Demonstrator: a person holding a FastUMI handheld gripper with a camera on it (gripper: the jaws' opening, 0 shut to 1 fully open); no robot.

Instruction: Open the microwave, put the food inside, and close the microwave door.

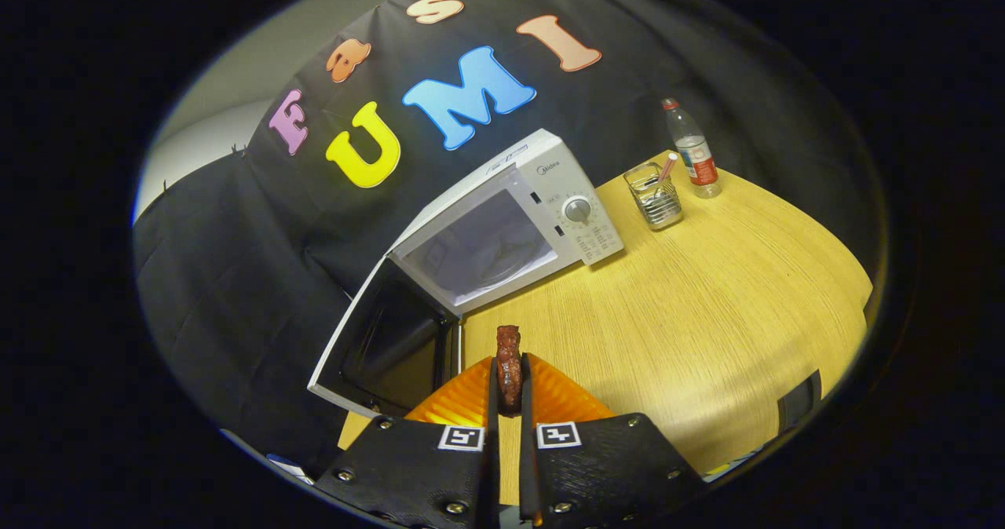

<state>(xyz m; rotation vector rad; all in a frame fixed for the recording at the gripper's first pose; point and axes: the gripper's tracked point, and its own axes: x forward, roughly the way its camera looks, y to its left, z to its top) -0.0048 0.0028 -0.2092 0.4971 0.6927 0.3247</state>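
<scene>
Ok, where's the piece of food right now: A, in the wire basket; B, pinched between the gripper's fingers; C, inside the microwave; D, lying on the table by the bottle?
B: the brown food sits pinched between the two fingers of the gripper, short of the microwave, whose door hangs open.

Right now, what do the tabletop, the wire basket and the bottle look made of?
Tabletop: pale wood-grain laminate by its fine streaks, probably matte. Wire basket: shiny metal mesh, see-through. Bottle: clear plastic, likely. The gripper is shut on the food.
</scene>
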